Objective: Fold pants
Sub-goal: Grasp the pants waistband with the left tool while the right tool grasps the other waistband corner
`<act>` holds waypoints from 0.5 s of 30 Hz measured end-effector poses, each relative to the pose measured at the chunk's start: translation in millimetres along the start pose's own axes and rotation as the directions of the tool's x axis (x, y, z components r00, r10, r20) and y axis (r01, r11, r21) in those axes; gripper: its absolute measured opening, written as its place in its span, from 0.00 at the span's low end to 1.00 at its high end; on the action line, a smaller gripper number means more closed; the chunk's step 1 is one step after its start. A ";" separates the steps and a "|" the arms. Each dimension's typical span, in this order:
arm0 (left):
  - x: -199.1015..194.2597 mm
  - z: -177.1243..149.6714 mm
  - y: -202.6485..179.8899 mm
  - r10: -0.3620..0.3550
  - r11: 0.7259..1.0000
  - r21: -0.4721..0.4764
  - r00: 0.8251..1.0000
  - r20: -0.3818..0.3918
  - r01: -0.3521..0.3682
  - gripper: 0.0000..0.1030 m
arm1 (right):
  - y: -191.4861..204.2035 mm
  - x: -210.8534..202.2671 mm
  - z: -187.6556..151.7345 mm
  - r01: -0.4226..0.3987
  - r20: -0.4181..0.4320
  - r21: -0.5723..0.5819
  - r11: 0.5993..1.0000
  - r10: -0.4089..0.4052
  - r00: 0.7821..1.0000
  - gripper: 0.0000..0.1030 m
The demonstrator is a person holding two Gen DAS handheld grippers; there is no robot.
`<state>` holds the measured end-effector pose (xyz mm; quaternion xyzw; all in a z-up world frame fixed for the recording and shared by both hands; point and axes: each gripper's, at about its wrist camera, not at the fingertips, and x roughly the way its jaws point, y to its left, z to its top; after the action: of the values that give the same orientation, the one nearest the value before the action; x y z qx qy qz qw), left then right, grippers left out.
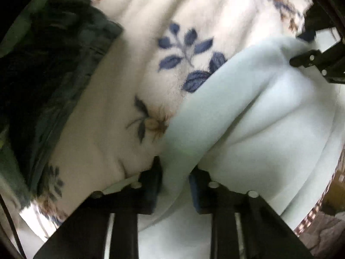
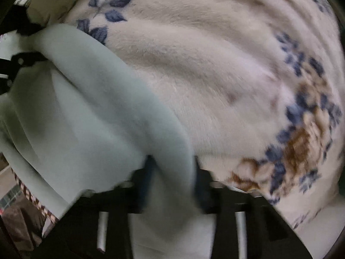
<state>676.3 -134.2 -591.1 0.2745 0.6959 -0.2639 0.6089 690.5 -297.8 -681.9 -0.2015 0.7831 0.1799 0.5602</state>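
The pale mint-green pants (image 1: 248,112) lie rumpled on a cream blanket with blue and brown flowers (image 1: 133,69). In the left wrist view my left gripper (image 1: 175,173) is shut on a ridge of the pants' cloth, which is pinched between its blue pads. My right gripper (image 1: 299,47) shows at the far right edge, biting the same garment. In the right wrist view my right gripper (image 2: 172,166) is shut on a fold of the pants (image 2: 90,108), and the left gripper (image 2: 43,43) holds the cloth at the far left. The cloth sags between the two grips.
A heap of dark green and black clothing (image 1: 54,64) lies on the blanket at the left. A brown-and-white checked edge (image 1: 312,215) borders the bedding below the pants; it also shows as a checked strip (image 2: 32,196). Open blanket (image 2: 215,69) stretches beyond the pants.
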 end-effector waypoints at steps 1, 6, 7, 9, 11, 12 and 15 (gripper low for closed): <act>-8.3 -6.9 -0.7 -0.010 1.000 -0.015 1.000 0.019 0.010 0.15 | 3.3 -4.5 -6.2 0.001 0.017 0.015 1.000 -0.001 1.000 0.18; -73.0 -58.4 -18.4 -0.009 0.982 -0.186 0.992 0.128 0.033 0.13 | 10.2 -39.3 -46.8 -0.031 0.139 0.158 0.987 0.009 0.990 0.15; -86.9 -69.5 -23.2 0.001 0.976 -0.217 0.988 0.152 0.032 0.13 | 14.2 -47.1 -57.6 -0.036 0.162 0.181 0.983 0.007 0.987 0.14; -116.9 -99.9 -38.8 0.013 0.957 -0.286 0.978 0.207 0.048 0.13 | 29.6 -64.9 -84.5 -0.034 0.211 0.207 0.978 -0.010 0.977 0.14; -128.8 -132.1 -61.5 0.022 0.930 -0.360 0.969 0.246 0.070 0.13 | 48.8 -77.1 -111.3 -0.025 0.245 0.220 0.975 -0.030 0.969 0.14; -131.1 -144.1 -74.6 0.027 0.915 -0.396 0.964 0.264 0.083 0.13 | 61.1 -86.5 -136.0 -0.026 0.258 0.221 0.975 -0.032 0.966 0.14; -118.9 -188.5 -115.7 0.042 0.866 -0.489 0.958 0.283 0.107 0.13 | 96.3 -93.2 -182.4 -0.004 0.289 0.218 0.976 -0.060 0.955 0.14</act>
<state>475.3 -91.3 -446.9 0.0551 0.6499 -0.1219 0.7481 521.0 -297.6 -531.9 -0.1214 0.7029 0.1135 0.6916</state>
